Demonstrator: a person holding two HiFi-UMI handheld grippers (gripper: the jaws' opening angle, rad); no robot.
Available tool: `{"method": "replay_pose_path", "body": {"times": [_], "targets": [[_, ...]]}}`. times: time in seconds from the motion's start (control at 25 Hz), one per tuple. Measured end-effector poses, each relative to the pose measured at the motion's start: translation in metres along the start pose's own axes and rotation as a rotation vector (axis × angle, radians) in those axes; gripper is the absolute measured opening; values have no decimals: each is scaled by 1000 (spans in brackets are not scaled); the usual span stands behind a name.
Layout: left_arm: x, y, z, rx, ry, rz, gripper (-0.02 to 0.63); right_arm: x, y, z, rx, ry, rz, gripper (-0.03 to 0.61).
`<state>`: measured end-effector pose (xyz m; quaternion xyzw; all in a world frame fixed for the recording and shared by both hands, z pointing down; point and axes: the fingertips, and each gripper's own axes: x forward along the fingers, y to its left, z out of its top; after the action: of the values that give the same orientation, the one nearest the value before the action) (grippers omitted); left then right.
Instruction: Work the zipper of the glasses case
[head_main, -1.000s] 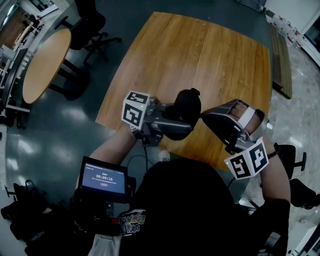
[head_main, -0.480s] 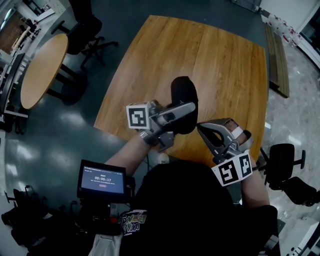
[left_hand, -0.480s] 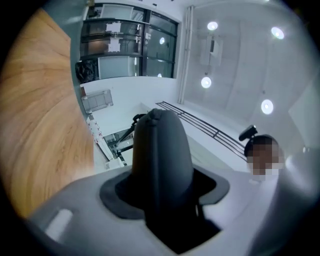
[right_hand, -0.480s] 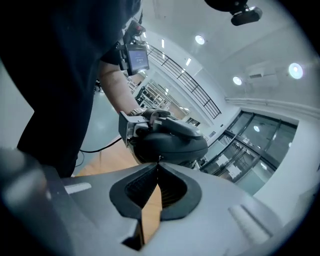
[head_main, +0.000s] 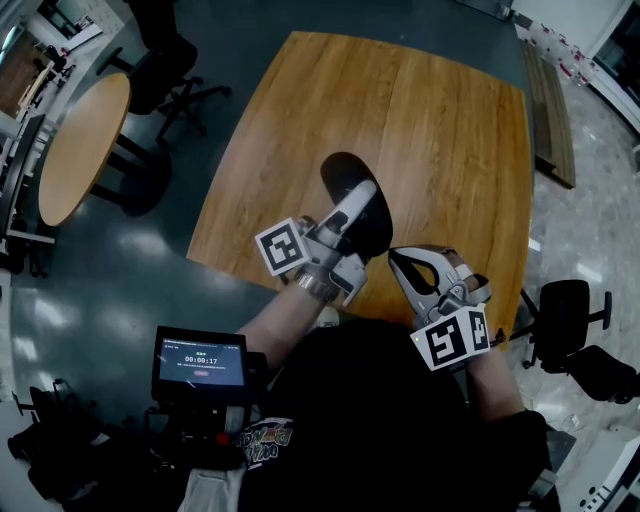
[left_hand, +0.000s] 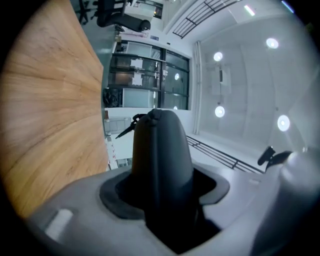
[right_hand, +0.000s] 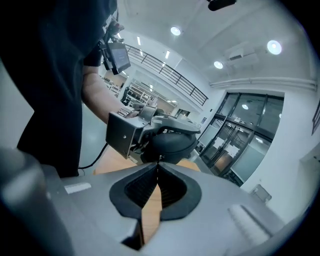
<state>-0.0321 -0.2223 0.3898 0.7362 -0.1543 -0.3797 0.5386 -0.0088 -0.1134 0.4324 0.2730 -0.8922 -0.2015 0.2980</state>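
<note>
L gripper (head_main: 365, 205) hugs the black oval glasses case (head_main: 340, 172) w/ wide jaws, over the brown wood table (head_main: 450, 130). R gripper (head_main: 400, 262), squeezed tight, touches its zip edge. A hard tug could slip off or twist the case loose.

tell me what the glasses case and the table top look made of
The glasses case: dark matte moulded shell, plastic or fabric-covered, too dim to tell. The table top: wood or wood-look laminate, with visible grain, board seams and a soft sheen.

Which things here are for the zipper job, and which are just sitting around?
For the job: glasses case; left gripper clamping it; right gripper, shut, near it.
Just around: wooden table; round table; office chair; small screen.
</note>
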Motion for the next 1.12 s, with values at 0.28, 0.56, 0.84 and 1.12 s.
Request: {"method": "replay_pose_path", "body": {"times": [0.28,0.56,0.84,1.12], "targets": [[-3,18,-3,-56,-135,75,265,5,22,-8,50,27,35,5],[-12,25,-9,-36,-127,97,267,3,22,-18,88,55,15,5],[-22,19,-25,-60,10,35,262,-14,-10,-33,354,-37,-81,5],[-25,14,-17,-37,-36,39,258,-12,-12,-25,335,-55,-91,4]]}}
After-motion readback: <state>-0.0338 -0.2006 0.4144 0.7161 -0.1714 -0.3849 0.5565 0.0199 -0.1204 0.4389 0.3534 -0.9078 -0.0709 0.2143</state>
